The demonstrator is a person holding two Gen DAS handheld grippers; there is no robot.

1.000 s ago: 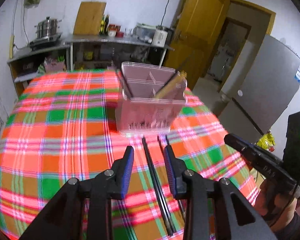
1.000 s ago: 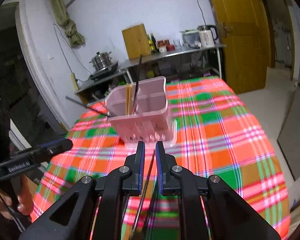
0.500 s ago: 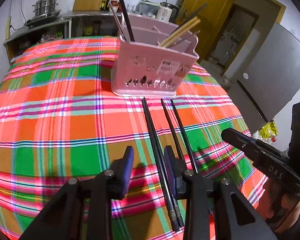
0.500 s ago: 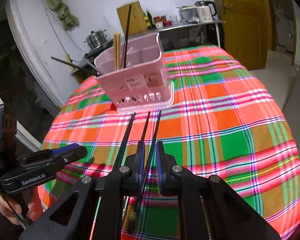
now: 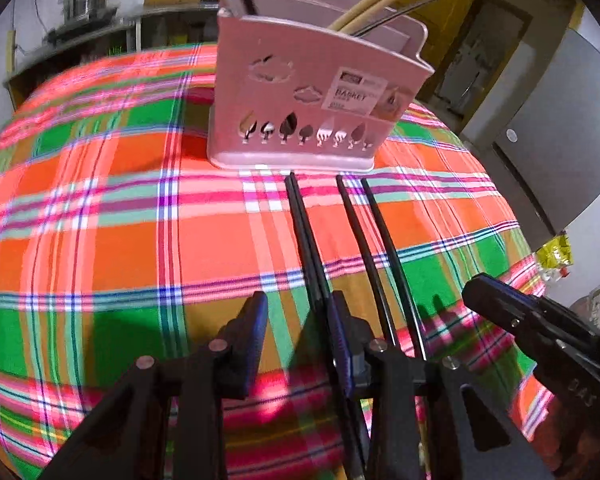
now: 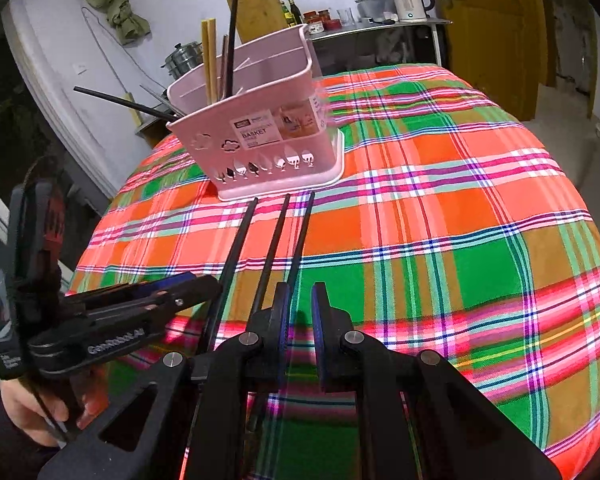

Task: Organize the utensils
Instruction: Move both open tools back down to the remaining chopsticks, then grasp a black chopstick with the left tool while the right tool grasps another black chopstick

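Both grippers have come lower toward the table since a second ago, and the pink basket [image 5: 312, 100] now looks larger in both views. It stands on a round table with an orange, green and pink checked cloth [image 5: 100, 200] and holds some chopsticks. Black chopsticks [image 5: 376, 252] lie on the cloth just before it. The left gripper [image 5: 298, 320] is partly spread with nothing pinched; a black pair runs beside its right finger. The right gripper [image 6: 298, 304] shows a narrow gap, also holding nothing. Behind are a metal shelf [image 6: 380, 28] with a kettle [image 6: 410, 0], a steel pot [image 6: 184, 58] and a yellow door [image 6: 488, 24].
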